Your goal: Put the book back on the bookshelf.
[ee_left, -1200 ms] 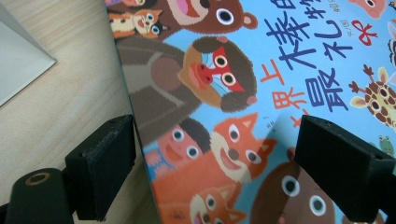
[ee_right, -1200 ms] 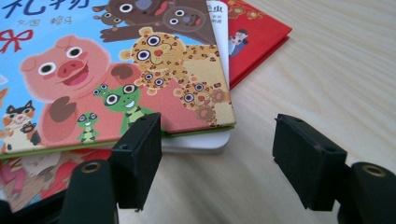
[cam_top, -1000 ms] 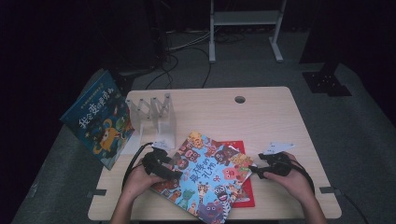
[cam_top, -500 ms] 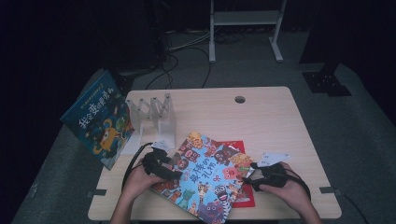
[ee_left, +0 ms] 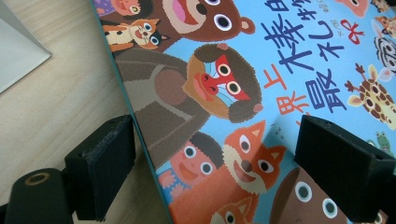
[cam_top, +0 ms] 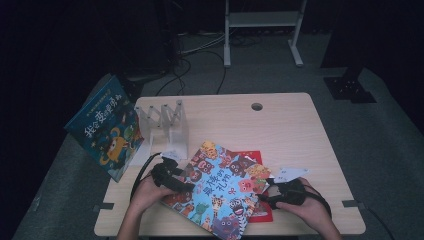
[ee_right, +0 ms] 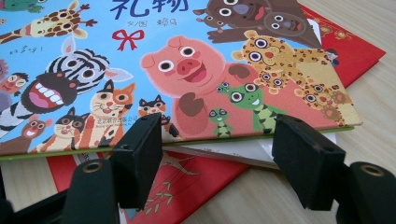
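Note:
A picture book with cartoon animals on a blue cover lies flat near the table's front edge, on top of a red book. My left gripper is at its left side. In the left gripper view the jaws of the left gripper stand wide apart across the picture book's left edge, one over the bare table, the other over the cover. My right gripper is at the book's right corner. In the right gripper view the right gripper is open just short of the picture book's edge, above the red book and a white sheet.
A clear acrylic book stand stands at the table's left side. A blue picture book leans beyond the left edge. A white card lies by my right hand. A cable hole is at the back.
My right gripper has moved left and toward the front edge, up to the picture book's right corner, uncovering the white card. The left gripper and the books have stayed put.

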The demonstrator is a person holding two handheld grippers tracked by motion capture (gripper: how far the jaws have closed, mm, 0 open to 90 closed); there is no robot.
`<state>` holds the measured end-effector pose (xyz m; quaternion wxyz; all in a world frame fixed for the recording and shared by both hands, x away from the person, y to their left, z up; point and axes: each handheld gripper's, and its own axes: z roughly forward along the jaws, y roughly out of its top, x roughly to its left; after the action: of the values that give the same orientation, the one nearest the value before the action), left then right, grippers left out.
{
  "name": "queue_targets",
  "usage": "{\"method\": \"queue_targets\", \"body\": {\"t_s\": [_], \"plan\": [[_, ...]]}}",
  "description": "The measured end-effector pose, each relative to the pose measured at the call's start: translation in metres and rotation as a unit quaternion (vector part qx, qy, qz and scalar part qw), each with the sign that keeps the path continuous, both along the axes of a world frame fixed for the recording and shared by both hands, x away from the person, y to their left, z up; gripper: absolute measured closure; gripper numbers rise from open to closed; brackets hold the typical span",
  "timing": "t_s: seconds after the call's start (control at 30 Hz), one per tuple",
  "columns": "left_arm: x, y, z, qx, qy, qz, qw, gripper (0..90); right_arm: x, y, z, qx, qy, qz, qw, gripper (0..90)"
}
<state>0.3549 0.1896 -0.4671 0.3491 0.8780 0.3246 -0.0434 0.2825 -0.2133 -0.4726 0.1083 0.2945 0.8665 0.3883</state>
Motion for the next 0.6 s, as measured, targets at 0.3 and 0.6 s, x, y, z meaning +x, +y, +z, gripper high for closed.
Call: {"method": "queue_targets", "body": {"t_s": [0.3, 0.6], "plan": [[0.005, 0.002, -0.002, -0.003, -0.001, 0.001, 1.0000, 9.4, 0.000, 0.006, -0.001, 0.007, 0.002, 0.005, 1.0000, 32.6], [0.013, 0.010, -0.005, -0.013, 0.005, 0.009, 0.9999, 8.0, 0.004, 0.017, -0.001, 0.005, 0.003, 0.012, 0.9999, 32.0]]}}
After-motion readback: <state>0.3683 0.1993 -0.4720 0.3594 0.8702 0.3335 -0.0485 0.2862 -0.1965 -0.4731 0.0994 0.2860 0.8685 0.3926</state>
